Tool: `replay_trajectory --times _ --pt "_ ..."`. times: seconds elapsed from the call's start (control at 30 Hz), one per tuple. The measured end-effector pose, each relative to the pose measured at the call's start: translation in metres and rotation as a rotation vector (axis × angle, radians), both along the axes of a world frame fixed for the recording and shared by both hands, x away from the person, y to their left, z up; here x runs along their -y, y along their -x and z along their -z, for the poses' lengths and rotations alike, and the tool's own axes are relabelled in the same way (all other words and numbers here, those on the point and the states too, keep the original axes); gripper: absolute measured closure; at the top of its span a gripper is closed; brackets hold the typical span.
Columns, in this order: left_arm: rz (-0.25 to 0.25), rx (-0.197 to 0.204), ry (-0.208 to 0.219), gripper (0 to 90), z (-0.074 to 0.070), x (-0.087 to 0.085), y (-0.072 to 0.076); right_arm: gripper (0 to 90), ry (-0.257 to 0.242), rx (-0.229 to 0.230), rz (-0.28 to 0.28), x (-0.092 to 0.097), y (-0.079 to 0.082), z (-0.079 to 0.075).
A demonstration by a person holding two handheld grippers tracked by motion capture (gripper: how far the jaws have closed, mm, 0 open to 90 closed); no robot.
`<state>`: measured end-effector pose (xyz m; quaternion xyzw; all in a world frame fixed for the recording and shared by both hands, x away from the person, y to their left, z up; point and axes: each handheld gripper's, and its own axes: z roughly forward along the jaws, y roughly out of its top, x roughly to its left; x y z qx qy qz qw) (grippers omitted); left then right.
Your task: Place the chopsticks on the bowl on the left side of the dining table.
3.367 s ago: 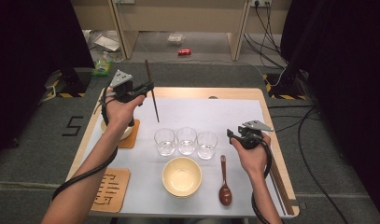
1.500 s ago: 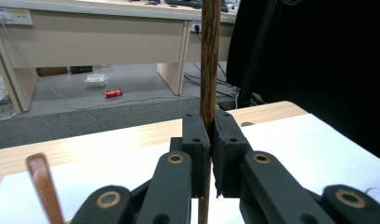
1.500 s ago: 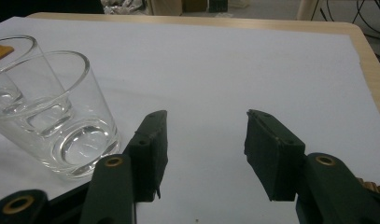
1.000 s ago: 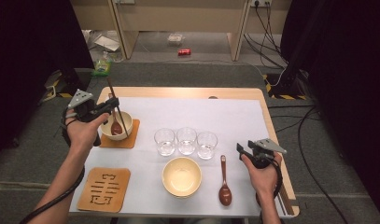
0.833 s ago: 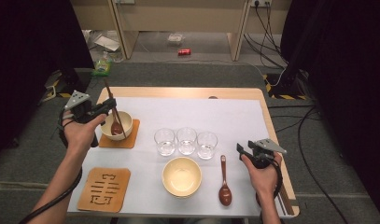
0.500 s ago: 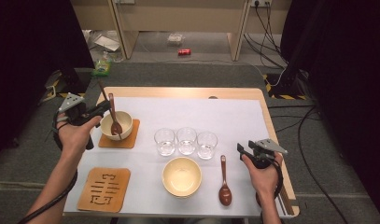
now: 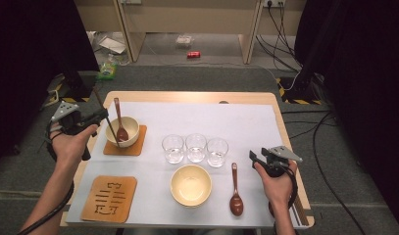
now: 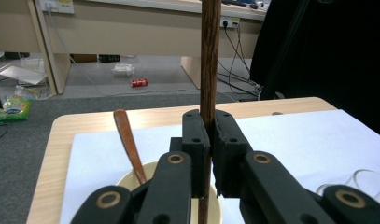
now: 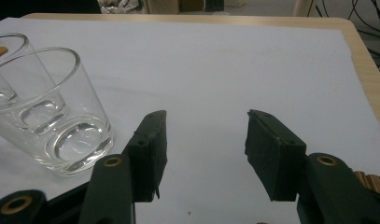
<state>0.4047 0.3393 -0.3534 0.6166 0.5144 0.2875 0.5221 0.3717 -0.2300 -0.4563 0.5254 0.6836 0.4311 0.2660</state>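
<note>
One dark stick (image 8: 209, 56) upright, clamped between the left tongs (image 8: 210, 140).

Grey carpet floor (image 7: 197, 78), pale wooden cabinets (image 7: 187, 19), black curtains (image 7: 35, 49), red can (image 7: 193, 54).

1. My left gripper (image 8: 207, 140) has its black jaws clamped on a dark wooden stick (image 8: 209, 56), which stands upright and runs out of the top of the picture.
2. Just below the jaws I see a cream bowl (image 8: 214, 211) with a brown spoon (image 8: 129, 144) leaning in it.
3. The bowl sits on white paper (image 8: 290, 144) over the wooden table (image 8: 52, 154).
4. A glass rim (image 8: 365, 179) shows at the right edge.
</note>
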Motion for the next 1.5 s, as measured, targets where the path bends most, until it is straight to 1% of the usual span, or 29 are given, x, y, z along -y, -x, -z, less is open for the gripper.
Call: replay_trajectory --times 0.17,0.4,0.5,0.6,0.8,0.9,1.03,1.1,1.17,1.3,1.37,1.4,1.5 --pt "-0.024 -0.020 0.004 84.4 0.005 -0.008 0.000 48.7 -0.004 -0.001 0.002 0.001 0.001 0.000" --pt "-0.054 -0.066 0.004 84.4 0.015 -0.017 -0.006 48.7 -0.007 0.000 0.005 0.003 0.000 -0.001" --pt "-0.061 -0.083 0.006 84.4 0.019 -0.018 -0.010 48.7 -0.007 -0.002 0.005 0.002 0.000 -0.001" --pt "-0.077 -0.105 0.012 84.4 0.022 -0.020 -0.017 48.7 -0.008 -0.002 0.002 0.001 0.000 0.001" --pt "-0.110 -0.168 0.025 84.3 0.031 -0.022 -0.040 48.7 -0.006 0.000 -0.002 0.001 0.000 0.001" --pt "-0.132 -0.204 0.053 84.3 0.037 -0.022 -0.052 48.7 -0.005 -0.002 -0.001 0.001 0.000 0.001" --pt "-0.168 -0.255 0.066 84.2 0.046 -0.021 -0.068 48.6 -0.002 -0.002 -0.004 0.001 -0.001 0.002" --pt "-0.199 -0.288 0.075 84.1 0.050 -0.021 -0.073 48.6 -0.002 -0.006 -0.004 0.001 -0.001 0.003" --pt "-0.222 -0.312 0.082 84.1 0.054 -0.019 -0.078 48.6 0.000 -0.009 -0.006 0.000 -0.001 0.004" --pt "-0.240 -0.359 0.067 83.8 0.061 -0.015 -0.084 48.5 -0.001 -0.011 -0.008 0.000 -0.001 0.004" --pt "-0.253 -0.376 0.063 83.6 0.064 -0.014 -0.087 48.5 0.000 -0.010 -0.008 0.000 -0.001 0.004" --pt "-0.256 -0.384 0.068 83.5 0.066 -0.013 -0.087 48.5 0.001 -0.009 -0.008 0.001 0.000 0.004" --pt "-0.259 -0.400 0.065 83.2 0.068 -0.011 -0.089 48.5 0.001 -0.012 -0.009 0.001 0.000 0.004"
